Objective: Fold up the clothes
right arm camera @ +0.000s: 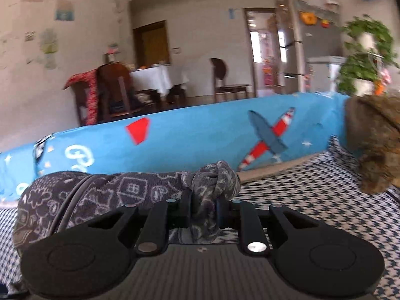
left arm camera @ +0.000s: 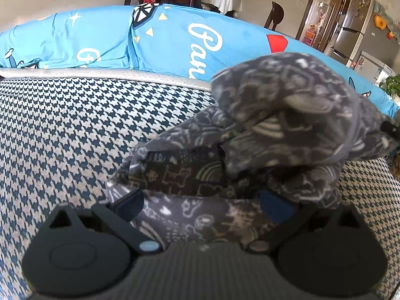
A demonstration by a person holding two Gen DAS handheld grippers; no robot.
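A dark grey fleece garment [left arm camera: 275, 125] printed with pale doodles lies bunched on the houndstooth cover [left arm camera: 62, 125]. In the left wrist view my left gripper [left arm camera: 202, 203] stands wide open, and a low fold of the garment lies between its fingers [left arm camera: 130, 200]. One part of the garment is raised and blurred at the upper right. In the right wrist view my right gripper [right arm camera: 203, 210] is shut on a gathered fold of the same garment [right arm camera: 112, 187], which bulges past the fingertips and trails off to the left.
A long blue cartoon-print cushion [left arm camera: 162, 40] runs along the back of the houndstooth surface [right arm camera: 312, 200]. A brown fuzzy object [right arm camera: 372, 145] sits at the right. Behind stand wooden chairs [right arm camera: 225, 80], a white-clothed table [right arm camera: 157, 77], a fridge [left arm camera: 350, 37] and a green plant [right arm camera: 362, 57].
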